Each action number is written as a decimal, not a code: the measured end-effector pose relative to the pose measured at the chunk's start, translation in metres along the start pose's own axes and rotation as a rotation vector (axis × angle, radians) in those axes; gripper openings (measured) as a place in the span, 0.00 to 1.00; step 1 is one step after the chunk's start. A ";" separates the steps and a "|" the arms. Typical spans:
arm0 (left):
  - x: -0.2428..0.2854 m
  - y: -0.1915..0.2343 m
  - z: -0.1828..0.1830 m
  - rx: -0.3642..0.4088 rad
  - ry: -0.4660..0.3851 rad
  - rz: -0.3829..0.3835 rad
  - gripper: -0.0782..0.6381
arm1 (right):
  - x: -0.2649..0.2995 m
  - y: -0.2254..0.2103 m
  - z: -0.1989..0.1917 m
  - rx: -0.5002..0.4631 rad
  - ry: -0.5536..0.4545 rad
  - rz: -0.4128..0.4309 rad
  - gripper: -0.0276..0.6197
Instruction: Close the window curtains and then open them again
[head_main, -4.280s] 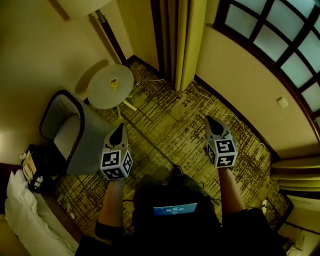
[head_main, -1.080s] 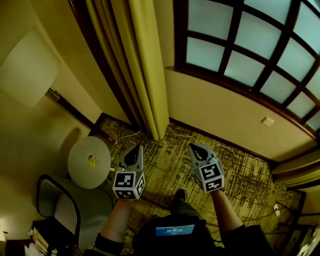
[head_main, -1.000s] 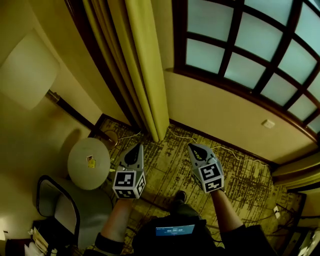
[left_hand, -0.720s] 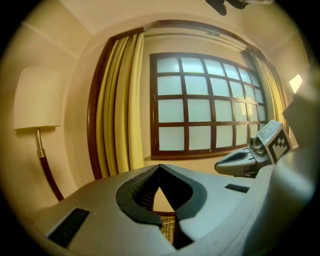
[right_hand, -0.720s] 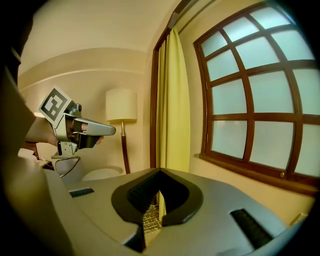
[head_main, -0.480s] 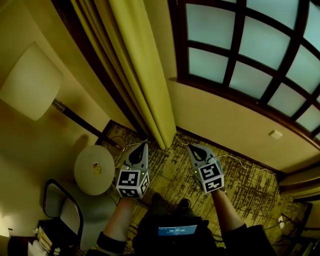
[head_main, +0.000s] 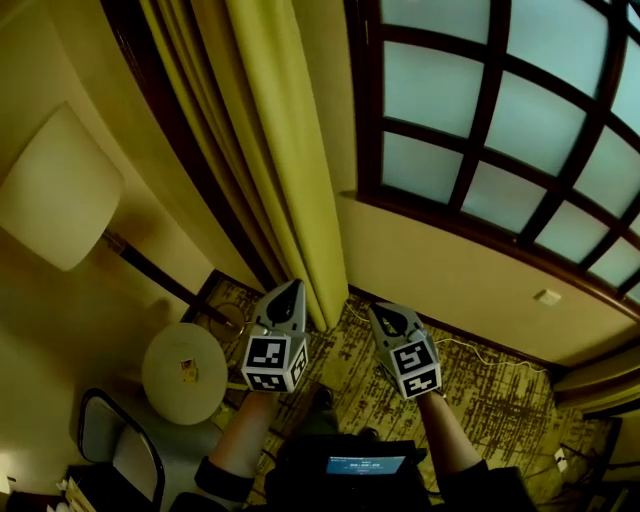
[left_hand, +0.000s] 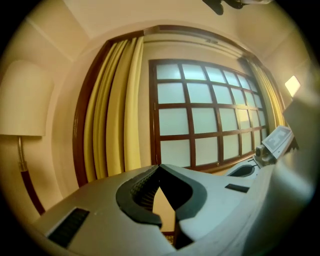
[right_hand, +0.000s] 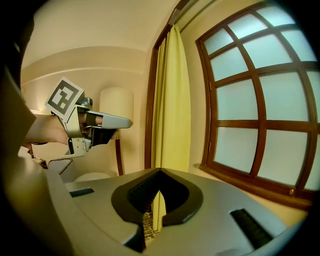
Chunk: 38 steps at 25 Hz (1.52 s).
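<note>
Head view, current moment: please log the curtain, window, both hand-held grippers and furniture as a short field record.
curtain: yellow, gathered at the window's left side
window: uncovered, dark wooden grid frame
left hand-held gripper: shut, empty, not touching curtain
right hand-held gripper: shut, empty, not touching curtain
furniture: floor lamp, round table, chair, all at left
task stage: closing not yet begun

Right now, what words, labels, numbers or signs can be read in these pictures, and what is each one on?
No text can be read in any view.
Screen at the person's chest: pale characters on a blue bar, too small to read.
Card on the round table: some print, too small to read.
Left marker cube and right marker cube: black-and-white square patterns, not words.
</note>
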<state>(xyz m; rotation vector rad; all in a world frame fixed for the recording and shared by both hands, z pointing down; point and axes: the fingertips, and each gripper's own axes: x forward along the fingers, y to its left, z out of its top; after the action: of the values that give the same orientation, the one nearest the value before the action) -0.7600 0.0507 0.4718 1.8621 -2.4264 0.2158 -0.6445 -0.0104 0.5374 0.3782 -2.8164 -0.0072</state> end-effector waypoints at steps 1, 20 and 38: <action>0.008 0.008 0.008 0.003 -0.014 -0.001 0.11 | 0.008 0.000 0.006 -0.005 -0.001 -0.004 0.06; 0.144 0.100 0.181 0.155 -0.256 -0.113 0.51 | 0.151 -0.021 0.138 -0.074 -0.074 -0.090 0.06; 0.211 0.111 0.335 0.233 -0.409 -0.157 0.57 | 0.182 -0.062 0.232 -0.134 -0.141 -0.210 0.06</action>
<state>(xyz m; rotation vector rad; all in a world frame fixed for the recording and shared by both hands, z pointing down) -0.9133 -0.1756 0.1643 2.3952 -2.5771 0.1208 -0.8647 -0.1258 0.3658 0.6634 -2.8775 -0.2765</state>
